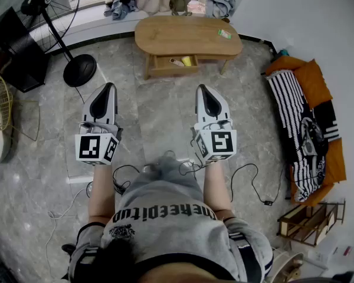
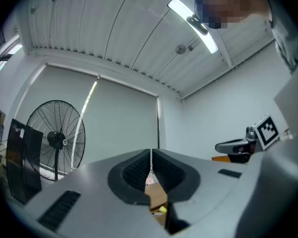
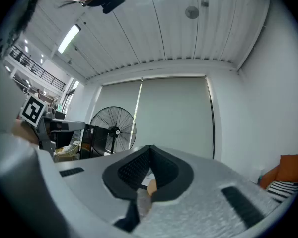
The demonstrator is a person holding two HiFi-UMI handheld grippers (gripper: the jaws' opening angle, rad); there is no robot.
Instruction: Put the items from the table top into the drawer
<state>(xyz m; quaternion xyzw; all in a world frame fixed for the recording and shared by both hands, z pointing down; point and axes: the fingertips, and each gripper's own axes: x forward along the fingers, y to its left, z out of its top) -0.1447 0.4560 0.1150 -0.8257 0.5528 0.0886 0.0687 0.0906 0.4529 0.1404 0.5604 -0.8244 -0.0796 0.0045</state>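
Note:
A low oval wooden table (image 1: 165, 35) stands across the room, far from me. A small green item (image 1: 225, 34) lies on its right end. Its drawer (image 1: 174, 65) is pulled out, with a yellow item (image 1: 187, 61) and another small item (image 1: 176, 62) inside. My left gripper (image 1: 105, 91) and right gripper (image 1: 205, 92) are held side by side over the floor, well short of the table. Both are shut with nothing between the jaws. Between the shut tips, the left gripper view shows a sliver of the table (image 2: 158, 195), and the right gripper view shows a sliver too (image 3: 150, 186).
A tall black pedestal fan (image 1: 44, 5) stands at the left, with a dark cabinet (image 1: 15, 52) beside it. An orange sofa with striped cloth (image 1: 304, 122) lines the right wall. Cables (image 1: 253, 184) trail on the marble floor. Clothes (image 1: 165, 0) lie behind the table.

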